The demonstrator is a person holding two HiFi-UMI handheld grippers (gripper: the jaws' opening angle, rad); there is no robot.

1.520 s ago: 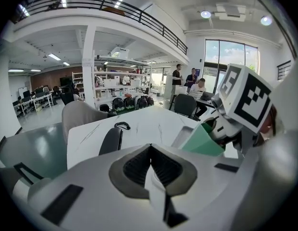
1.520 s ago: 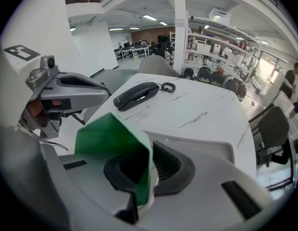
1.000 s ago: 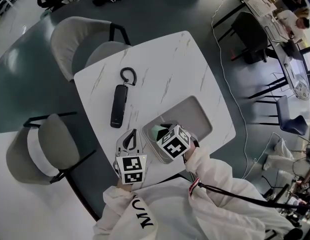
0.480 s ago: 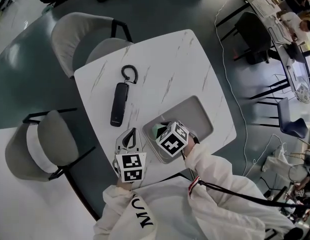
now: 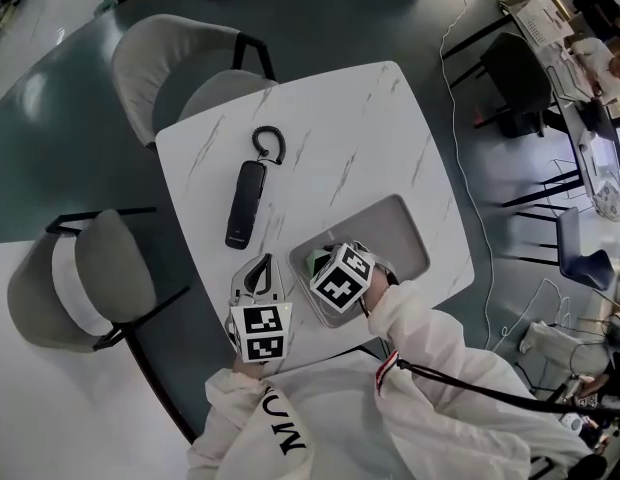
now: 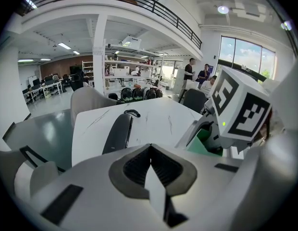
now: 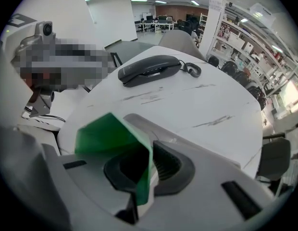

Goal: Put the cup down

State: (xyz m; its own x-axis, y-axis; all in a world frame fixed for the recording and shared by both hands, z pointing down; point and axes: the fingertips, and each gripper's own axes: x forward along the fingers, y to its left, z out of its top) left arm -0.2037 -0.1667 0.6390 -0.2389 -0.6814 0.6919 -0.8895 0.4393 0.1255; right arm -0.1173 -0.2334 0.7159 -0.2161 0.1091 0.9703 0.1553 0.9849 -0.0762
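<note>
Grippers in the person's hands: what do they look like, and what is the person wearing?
The left gripper and right gripper are pale grey plastic shells with dark ribbed pads inside the jaws. Each carries a white cube printed with black square markers. The person wears a white long-sleeved top with black lettering; a black strap crosses it.

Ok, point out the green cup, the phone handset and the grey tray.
green cup (image 7: 108, 134), right gripper view, on its side wall.
phone handset (image 5: 246, 204), head view, middle of its body.
grey tray (image 5: 390, 230), head view, bare part of its floor.
</note>
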